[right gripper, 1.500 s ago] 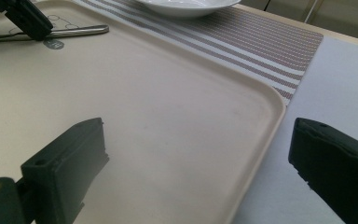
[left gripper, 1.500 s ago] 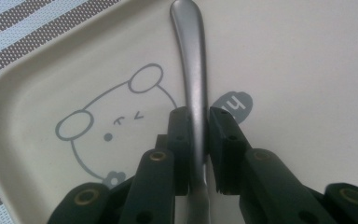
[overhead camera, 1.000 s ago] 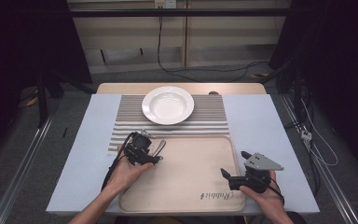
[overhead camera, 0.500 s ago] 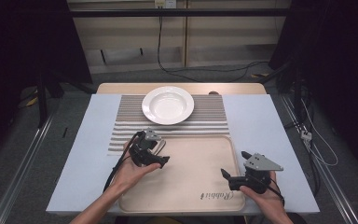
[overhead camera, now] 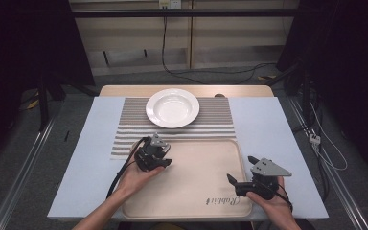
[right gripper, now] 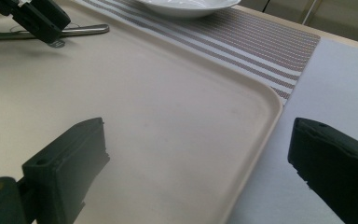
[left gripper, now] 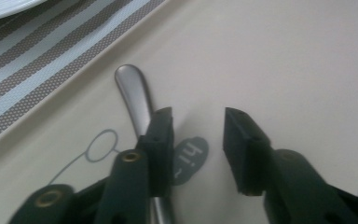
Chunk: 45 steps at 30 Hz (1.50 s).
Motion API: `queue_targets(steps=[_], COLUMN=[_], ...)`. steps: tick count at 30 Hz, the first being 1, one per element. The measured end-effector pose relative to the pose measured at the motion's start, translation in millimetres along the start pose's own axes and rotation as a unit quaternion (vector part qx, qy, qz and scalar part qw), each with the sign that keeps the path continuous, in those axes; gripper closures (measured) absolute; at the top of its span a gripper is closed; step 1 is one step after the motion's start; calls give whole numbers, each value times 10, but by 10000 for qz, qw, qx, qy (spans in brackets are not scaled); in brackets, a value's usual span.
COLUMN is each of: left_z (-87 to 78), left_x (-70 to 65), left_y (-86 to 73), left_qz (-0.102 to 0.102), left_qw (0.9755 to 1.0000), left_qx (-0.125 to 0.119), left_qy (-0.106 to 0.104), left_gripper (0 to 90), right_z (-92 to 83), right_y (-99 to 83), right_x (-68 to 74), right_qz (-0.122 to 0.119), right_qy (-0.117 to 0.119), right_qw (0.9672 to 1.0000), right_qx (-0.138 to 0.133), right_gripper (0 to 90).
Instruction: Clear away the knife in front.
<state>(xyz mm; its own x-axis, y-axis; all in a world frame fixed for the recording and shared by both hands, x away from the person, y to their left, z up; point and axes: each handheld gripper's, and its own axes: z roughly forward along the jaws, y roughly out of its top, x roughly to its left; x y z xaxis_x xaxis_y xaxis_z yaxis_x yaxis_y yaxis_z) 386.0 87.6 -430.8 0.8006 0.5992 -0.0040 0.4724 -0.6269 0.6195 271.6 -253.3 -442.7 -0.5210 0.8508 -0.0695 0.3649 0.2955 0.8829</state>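
- A white plate (overhead camera: 172,108) sits on the striped placemat (overhead camera: 124,139) near the far edge of the counter (overhead camera: 91,158), about midway along it.
- A beige tray (overhead camera: 196,177) lies at the counter's near edge, its far side overlapping the placemat; grey lettering is printed near its near edge.
- A metal utensil handle (left gripper: 133,93) rests flat in the tray's far left corner, beside a grey "hi" mark (left gripper: 191,156).
- Cables trail over the floor beyond the counter.

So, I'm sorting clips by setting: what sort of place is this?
Probably a lab mock-up of a dining setting: a white plate on a striped placemat, a beige tray, with cables on the floor beyond.
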Motion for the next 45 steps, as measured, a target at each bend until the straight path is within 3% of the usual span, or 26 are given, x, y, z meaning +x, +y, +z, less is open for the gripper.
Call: queue_targets(steps=[1,2,3,5,10,14,29,37,45], left_z=[13,25,40,41,29,12,-20,-55,-111], left_x=[1,-3,17,65,89,123,147,235,288], left_y=[-4,-6,-11,-18,-25,-38,-71,-91,-112], left_qz=[-21,7,21,-71,-54,-45,-12,-215,-252], left_qw=[10000,9999,9999,9998,9997,9997,9992,9990,9986], left_qx=[46,112,133,166,217,249,291,376,428], left_qy=[-29,102,34,-33,81,40,277,102,167], left_gripper=[680,738,738,822,894,900,900,900,900], right_z=[5,13,13,11,11,8,19,16,16], right_y=[2,2,2,4,4,3,4,4,3], right_x=[0,1,1,8,11,11,15,23,22], right_qz=[16,17,17,-12,-6,-2,-4,-17,4], right_qy=[-8,-6,-6,3,19,24,45,66,59], right_qw=[10000,10000,10000,10000,10000,10000,10000,10000,10000], right_qx=[13,30,30,18,27,25,41,37,51], right_gripper=[47,47,47,48,47,47,47,47,47])
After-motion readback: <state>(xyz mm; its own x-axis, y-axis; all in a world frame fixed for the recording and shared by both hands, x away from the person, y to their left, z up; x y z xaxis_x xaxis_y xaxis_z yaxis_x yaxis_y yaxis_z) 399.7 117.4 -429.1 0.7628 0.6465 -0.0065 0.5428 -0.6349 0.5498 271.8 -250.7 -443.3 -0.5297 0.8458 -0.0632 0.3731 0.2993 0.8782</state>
